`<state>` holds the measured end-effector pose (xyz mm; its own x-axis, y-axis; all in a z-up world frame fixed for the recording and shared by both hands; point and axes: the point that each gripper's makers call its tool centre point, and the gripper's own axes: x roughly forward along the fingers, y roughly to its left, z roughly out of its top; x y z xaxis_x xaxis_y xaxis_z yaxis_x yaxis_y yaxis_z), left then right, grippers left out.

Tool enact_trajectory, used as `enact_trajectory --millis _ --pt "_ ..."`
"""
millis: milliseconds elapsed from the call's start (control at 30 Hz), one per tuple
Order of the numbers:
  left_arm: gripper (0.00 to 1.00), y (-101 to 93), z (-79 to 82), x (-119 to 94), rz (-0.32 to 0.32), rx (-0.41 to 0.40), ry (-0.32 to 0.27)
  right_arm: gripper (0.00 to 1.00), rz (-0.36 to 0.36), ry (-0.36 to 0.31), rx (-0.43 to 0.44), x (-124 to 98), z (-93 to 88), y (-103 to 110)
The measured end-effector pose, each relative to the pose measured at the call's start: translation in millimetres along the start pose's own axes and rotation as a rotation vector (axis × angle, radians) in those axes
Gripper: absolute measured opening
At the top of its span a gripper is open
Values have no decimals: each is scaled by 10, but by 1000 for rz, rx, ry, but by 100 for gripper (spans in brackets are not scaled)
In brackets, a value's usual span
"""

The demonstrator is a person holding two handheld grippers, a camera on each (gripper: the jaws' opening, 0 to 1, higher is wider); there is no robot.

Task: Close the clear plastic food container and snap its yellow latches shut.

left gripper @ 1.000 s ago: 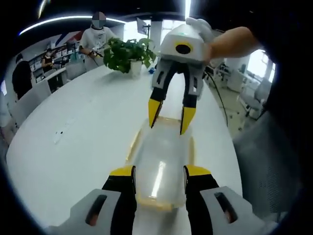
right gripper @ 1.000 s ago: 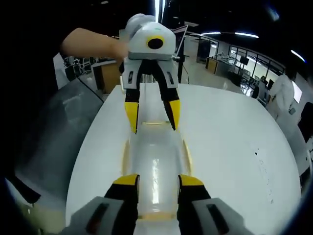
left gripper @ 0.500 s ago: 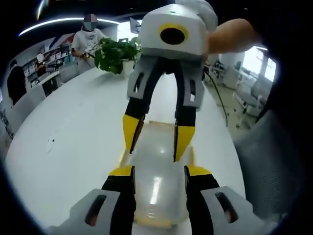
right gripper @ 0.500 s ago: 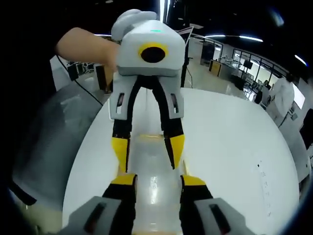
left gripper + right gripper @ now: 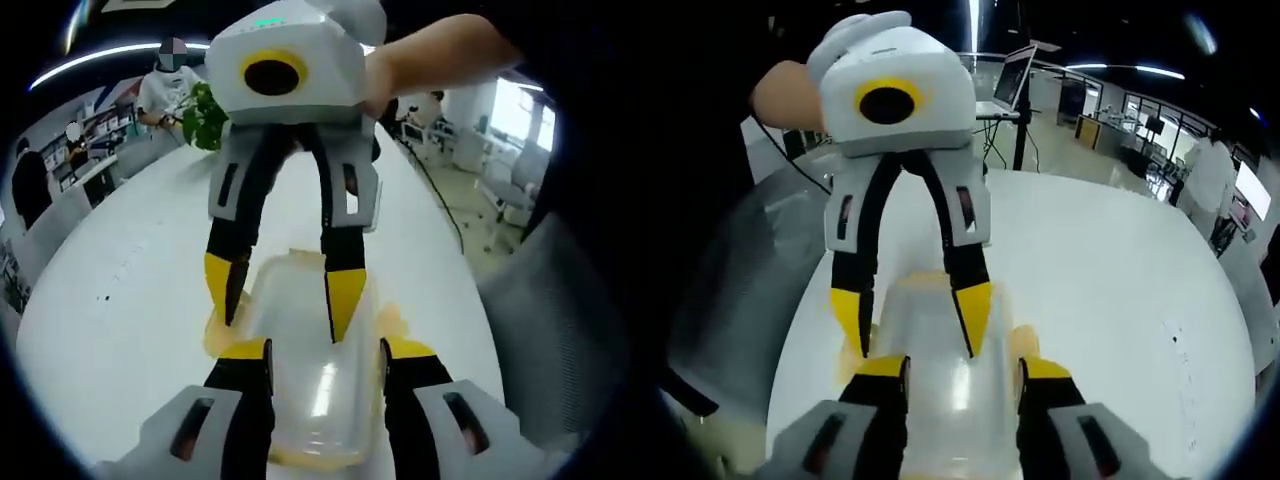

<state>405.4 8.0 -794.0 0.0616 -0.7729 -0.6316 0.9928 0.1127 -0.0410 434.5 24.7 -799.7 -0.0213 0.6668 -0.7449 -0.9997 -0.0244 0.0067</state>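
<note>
A clear plastic food container (image 5: 315,385) with its lid on lies lengthwise on the white table (image 5: 120,270). Yellow latches (image 5: 396,322) stick out along its sides. My left gripper (image 5: 325,350) is open, and its yellow tips flank the near end of the lid. My right gripper (image 5: 283,295) faces it from the far end, open, with its tips down over the lid's middle. In the right gripper view the same container (image 5: 940,400) lies between my right gripper's (image 5: 958,368) jaws. There the left gripper (image 5: 911,315) straddles the lid, and a latch (image 5: 1025,342) shows beside it.
A potted plant (image 5: 205,115) stands at the table's far end, with people (image 5: 170,85) standing beyond it. A grey chair back (image 5: 560,330) is close on the right. In the right gripper view a laptop (image 5: 1010,75) sits past the table, and a person (image 5: 1208,180) stands at the right.
The two grippers have closed in on each other along the container. Each now looms much larger in the other's view, with its tips lower over the lid. Both stay open.
</note>
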Motion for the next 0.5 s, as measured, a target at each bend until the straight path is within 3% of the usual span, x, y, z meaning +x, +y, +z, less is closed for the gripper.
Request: enact_trajectory --millis 67,233,500 --pt "41 -12 -35 12 14 31 21 45 12 4 4 19 1 -1" --pt "43 -35 10 -2 48 34 2 49 39 30 -6 48 -6 -1" --pt "45 -125 -47 55 133 158 50 53 90 83 -14 62 -61 -34"
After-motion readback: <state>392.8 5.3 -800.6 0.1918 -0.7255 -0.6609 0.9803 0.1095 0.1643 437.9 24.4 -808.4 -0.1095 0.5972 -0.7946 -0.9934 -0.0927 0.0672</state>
